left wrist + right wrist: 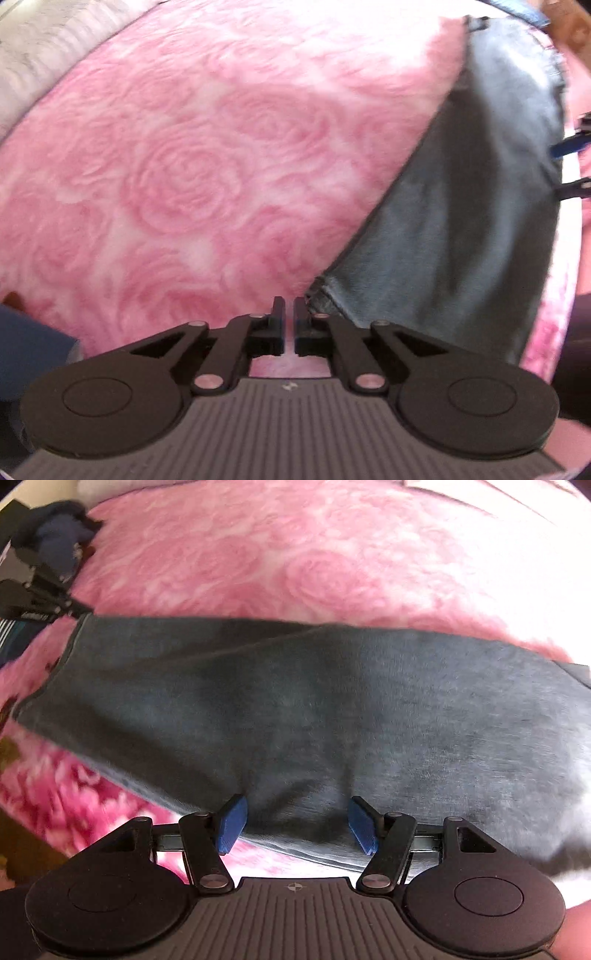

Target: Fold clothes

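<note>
On the rose-patterned pink fleece blanket (pixel 295 554), your left gripper (pixel 289 310) is closed beside soft grey cloth (pixel 314 709); your right gripper (pixel 295 819) gapes over it.

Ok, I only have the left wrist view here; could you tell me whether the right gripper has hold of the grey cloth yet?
Observer: Not yet. The right gripper is open, its blue pads standing apart over the near edge of the grey cloth.
Operator: Thank you. Does the cloth lie flat there?
Observer: Mostly. It spreads as a wide band across the pink blanket, with shallow creases between the pads.
Operator: And where is my left gripper from that side?
Observer: The left gripper has its tips at the cloth's far left corner.
</note>
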Motion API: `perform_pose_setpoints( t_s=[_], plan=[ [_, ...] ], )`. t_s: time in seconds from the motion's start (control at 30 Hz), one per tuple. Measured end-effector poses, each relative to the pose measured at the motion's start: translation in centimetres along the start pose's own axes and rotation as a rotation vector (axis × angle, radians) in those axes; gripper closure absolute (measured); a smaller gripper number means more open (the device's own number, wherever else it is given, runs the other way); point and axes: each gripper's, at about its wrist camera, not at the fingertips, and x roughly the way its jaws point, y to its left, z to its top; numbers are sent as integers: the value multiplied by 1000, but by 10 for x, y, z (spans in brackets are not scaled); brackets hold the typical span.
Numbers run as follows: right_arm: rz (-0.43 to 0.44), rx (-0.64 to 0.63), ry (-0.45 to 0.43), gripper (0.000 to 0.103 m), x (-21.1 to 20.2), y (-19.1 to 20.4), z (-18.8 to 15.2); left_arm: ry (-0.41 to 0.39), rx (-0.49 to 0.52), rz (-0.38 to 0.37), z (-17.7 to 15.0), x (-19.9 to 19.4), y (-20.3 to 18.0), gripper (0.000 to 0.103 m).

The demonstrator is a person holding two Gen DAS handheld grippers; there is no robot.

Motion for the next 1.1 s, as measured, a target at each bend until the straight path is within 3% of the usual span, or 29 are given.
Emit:
perform_pose_setpoints(
  t_s=[0.13, 0.23, 0.33, 0.43, 0.63, 0.83, 0.87, 0.9, 0.93, 1.1],
  plan=[
    [-36, 60, -49, 38, -9, 50, -1, -68, 28, -121, 0, -11, 8, 89],
    [-28, 62, -60, 31, -7, 93, -4, -69, 125, -118, 0, -3, 7, 87],
    [11, 7, -53, 30, -1, 133, -4, -38, 198, -61, -3, 10, 10, 87],
    [10, -99, -85, 30, -5, 163, -7, -54, 177, -25, -3, 7, 21, 87],
    [-103, -413, -101, 28, 13, 204, -20, -82, 164, -16, -16, -20, 22, 86],
    [-150, -538, -210, 30, 36, 212, -16, -113, 187, -25, -46, -39, 6, 72],
    [-141, -533, -215, 34, 36, 211, -12, -120, 196, -22, -50, -41, 3, 69],
    [-134, -517, -219, 58, 34, 207, -7, -127, 208, -21, -54, -42, -1, 68],
    [-127, -500, -223, 74, 30, 204, -2, -131, 224, -23, -55, -43, -4, 67],
    [-109, -427, -241, 74, 13, 191, 10, -161, 250, -46, -44, -39, -6, 64]
  ],
)
